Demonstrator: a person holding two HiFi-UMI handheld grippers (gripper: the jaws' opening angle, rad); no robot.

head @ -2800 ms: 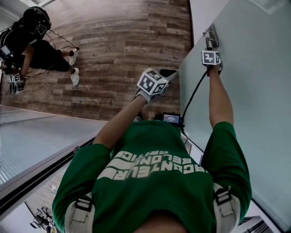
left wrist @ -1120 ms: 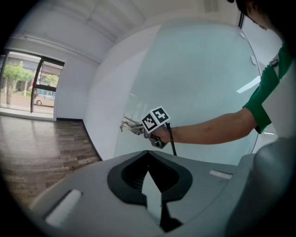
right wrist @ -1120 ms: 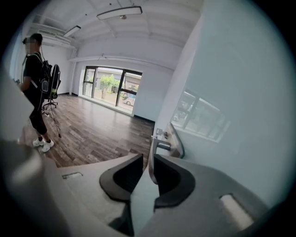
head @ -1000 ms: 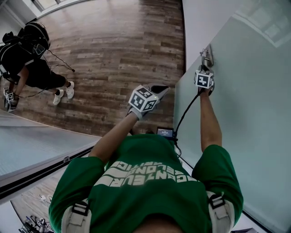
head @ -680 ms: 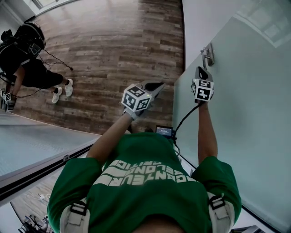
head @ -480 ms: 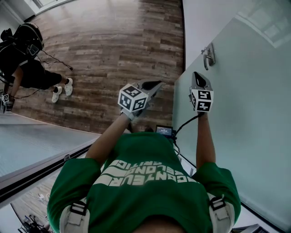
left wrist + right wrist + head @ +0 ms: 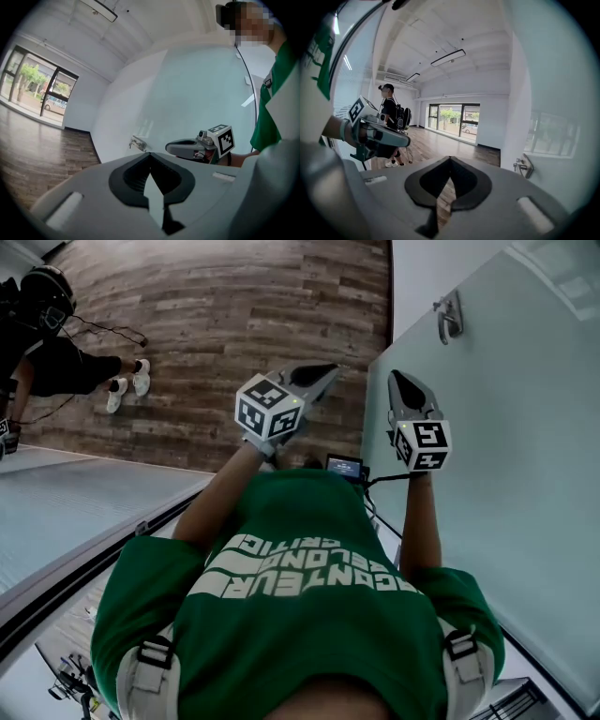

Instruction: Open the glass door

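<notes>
At the far left of the head view, another person (image 7: 42,338) in dark clothes stands on the brown wood-plank floor (image 7: 234,306). A pale ribbed panel (image 7: 66,512) in a dark frame runs along the lower left.

Your left gripper (image 7: 328,369) is held out over the planks, grey-shelled with a black-and-white marker cube at its base. In the left gripper view its dark ribbed pads meet at the tips (image 7: 150,154) and pinch nothing. That view also shows the door handle (image 7: 137,143) beyond them on the pale glass.

A small dark screen (image 7: 344,465) sits at your chest between your arms.

Your right gripper (image 7: 397,381) hangs just inside the free edge of the frosted glass door (image 7: 511,456). It points up towards the bent metal door handle but stays apart from it. Its jaws are pressed together too, with nothing between the pads (image 7: 450,161).

The handle (image 7: 450,317) is a slim, curved steel lever near the door's upper left edge, and the smooth, greenish glass fills the right of the head view.
</notes>
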